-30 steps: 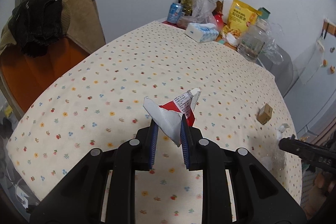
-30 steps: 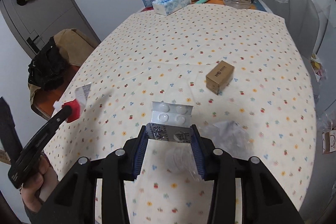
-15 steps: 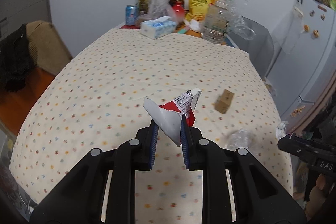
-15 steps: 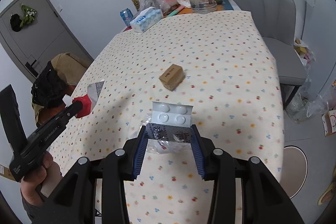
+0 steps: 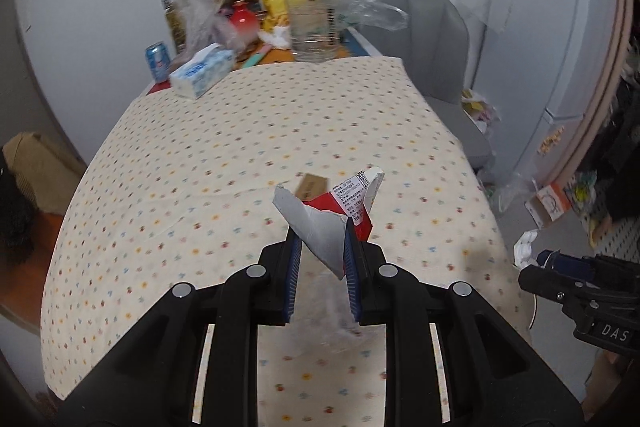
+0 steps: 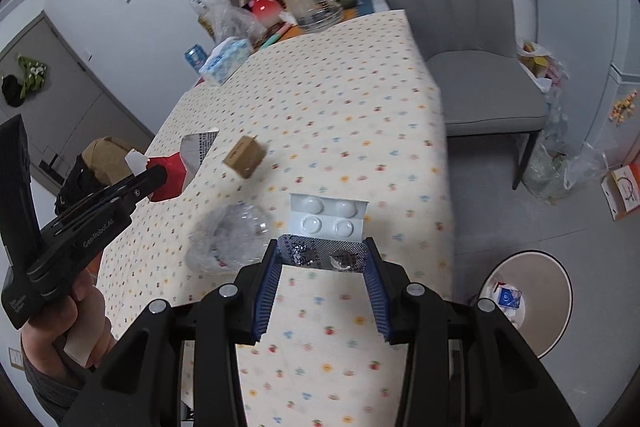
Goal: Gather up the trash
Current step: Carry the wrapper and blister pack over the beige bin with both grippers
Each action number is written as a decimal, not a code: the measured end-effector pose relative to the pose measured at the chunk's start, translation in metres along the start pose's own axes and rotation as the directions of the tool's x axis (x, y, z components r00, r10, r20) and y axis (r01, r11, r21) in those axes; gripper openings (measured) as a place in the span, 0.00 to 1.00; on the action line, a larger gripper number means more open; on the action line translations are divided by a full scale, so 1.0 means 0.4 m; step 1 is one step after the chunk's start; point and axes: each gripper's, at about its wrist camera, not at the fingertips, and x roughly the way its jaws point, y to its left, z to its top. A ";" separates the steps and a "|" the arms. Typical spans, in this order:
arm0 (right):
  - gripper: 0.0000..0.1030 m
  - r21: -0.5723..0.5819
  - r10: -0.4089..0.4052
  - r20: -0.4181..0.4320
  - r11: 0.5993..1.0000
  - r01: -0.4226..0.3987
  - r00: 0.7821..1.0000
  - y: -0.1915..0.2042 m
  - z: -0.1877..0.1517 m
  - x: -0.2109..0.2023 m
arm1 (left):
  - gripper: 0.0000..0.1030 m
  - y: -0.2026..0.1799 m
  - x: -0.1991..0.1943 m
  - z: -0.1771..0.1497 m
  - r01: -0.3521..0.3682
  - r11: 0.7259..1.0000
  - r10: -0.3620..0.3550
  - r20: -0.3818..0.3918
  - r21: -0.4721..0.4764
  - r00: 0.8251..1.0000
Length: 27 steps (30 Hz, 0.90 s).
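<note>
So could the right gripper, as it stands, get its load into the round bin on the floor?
Probably yes. The right gripper holds the silver blister pack near the table's edge, and the round beige bin sits open on the floor just beyond, with nothing visible between them.

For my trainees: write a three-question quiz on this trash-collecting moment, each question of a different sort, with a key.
1. True or false: the left gripper is shut on a torn red and white wrapper.
2. What does the right gripper hold? A) a blister pack B) a drink can C) a tissue box
3. Fill in: on the tablecloth, beside a crumpled clear plastic bag, lies a small brown cardboard ____.

Key: 1 true; 2 A; 3 box. The bin stands on the floor to the right of the table.
</note>
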 end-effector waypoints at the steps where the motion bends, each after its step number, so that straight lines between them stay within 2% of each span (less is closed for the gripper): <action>1: 0.39 0.016 -0.003 0.008 1.000 0.003 1.000 -0.023 -0.002 -0.010 | 0.20 -0.019 0.003 0.005 0.004 1.000 -0.004 -0.003 0.015 1.000; 11: 0.39 0.157 -0.055 0.047 0.987 0.047 0.997 -0.229 -0.038 -0.049 | 0.20 -0.275 0.056 0.024 0.073 0.980 -0.061 -0.069 0.187 0.996; 19: 0.39 0.275 -0.098 0.036 0.958 0.085 0.995 -0.410 -0.100 -0.052 | 0.20 -0.508 0.127 0.001 0.141 0.943 -0.101 -0.145 0.303 0.984; 27: 0.39 0.399 -0.137 0.008 0.909 0.122 0.991 -0.611 -0.174 -0.030 | 0.20 -0.715 0.210 -0.047 0.184 0.898 -0.099 -0.225 0.399 0.969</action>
